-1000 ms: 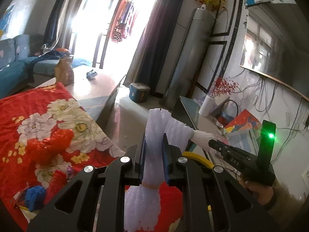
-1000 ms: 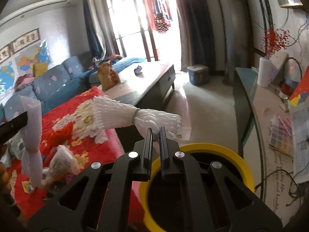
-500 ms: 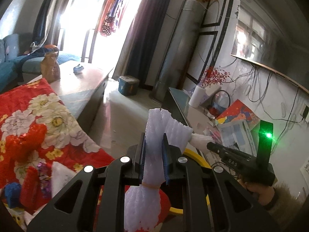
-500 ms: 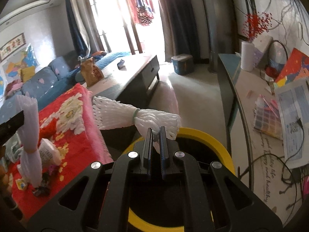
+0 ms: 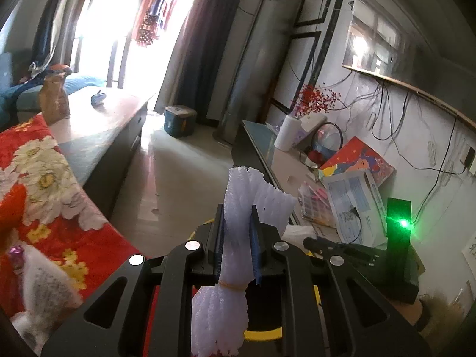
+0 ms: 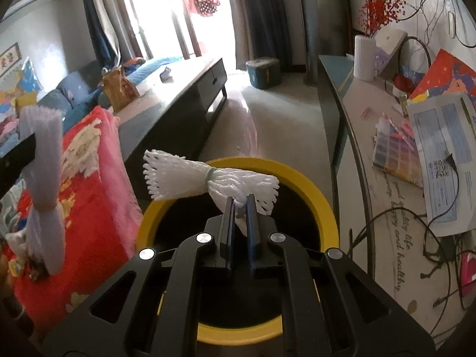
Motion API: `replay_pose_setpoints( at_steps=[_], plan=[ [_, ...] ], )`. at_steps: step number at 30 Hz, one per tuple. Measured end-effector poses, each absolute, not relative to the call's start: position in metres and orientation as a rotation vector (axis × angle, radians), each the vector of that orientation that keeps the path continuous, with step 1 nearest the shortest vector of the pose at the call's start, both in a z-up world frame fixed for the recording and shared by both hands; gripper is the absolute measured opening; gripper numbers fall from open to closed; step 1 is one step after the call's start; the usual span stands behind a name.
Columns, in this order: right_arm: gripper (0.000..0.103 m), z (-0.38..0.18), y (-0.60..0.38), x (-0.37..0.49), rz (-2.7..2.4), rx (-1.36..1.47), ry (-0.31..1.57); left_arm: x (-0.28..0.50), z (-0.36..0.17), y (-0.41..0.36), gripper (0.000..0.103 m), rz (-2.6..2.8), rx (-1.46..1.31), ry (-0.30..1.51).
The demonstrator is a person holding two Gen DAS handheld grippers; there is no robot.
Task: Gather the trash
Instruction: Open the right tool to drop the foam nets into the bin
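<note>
My left gripper (image 5: 237, 223) is shut on a white foam net sleeve (image 5: 235, 196) tied with a rubber band, held upright. My right gripper (image 6: 239, 208) holds a second white foam net bundle (image 6: 208, 177) by one end, its jaws slightly parted, right above the yellow-rimmed black trash bin (image 6: 309, 190). The bin's rim also shows in the left wrist view (image 5: 263, 333), under the left gripper. The right gripper (image 5: 315, 242) shows at the right of the left wrist view. The left-held sleeve (image 6: 43, 160) shows at the left of the right wrist view.
A red floral blanket (image 5: 44, 184) with more scraps of trash (image 5: 38, 285) lies left of the bin. A long side table (image 6: 386, 160) with papers and cables runs along the right. A dark coffee table (image 6: 184, 89) stands ahead, with bare floor (image 6: 279, 119) between.
Both grippers have moved right and forward, away from the blanket, over the bin. The right gripper's jaws have parted slightly around its bundle.
</note>
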State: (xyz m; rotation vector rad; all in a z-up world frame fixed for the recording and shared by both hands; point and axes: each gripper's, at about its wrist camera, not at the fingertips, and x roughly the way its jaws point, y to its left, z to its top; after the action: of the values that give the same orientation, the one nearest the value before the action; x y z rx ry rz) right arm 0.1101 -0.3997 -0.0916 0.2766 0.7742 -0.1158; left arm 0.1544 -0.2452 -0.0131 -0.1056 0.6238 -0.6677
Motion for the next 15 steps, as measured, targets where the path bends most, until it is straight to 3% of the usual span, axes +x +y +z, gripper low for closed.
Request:
replay_pose_setpoints(
  at_steps=[10,12,13,15],
  plan=[
    [0.007,-0.105,-0.411,0.105,-0.131,0.297,0.822,0.165,-0.035,-0.290,0.016,-0.717,-0.083,0.656],
    [0.016,-0.107,-0.413,0.104,-0.136,0.309,0.826,0.168,-0.039,-0.298,0.019,-0.726,-0.073,0.665],
    [0.021,-0.107,-0.416,0.104,-0.139,0.318,0.825,0.169,-0.041,-0.301,0.025,-0.730,-0.069,0.671],
    [0.034,-0.107,-0.419,0.102,-0.147,0.335,0.817,0.172,-0.047,-0.304,0.054,-0.745,-0.069,0.695]
  ],
)
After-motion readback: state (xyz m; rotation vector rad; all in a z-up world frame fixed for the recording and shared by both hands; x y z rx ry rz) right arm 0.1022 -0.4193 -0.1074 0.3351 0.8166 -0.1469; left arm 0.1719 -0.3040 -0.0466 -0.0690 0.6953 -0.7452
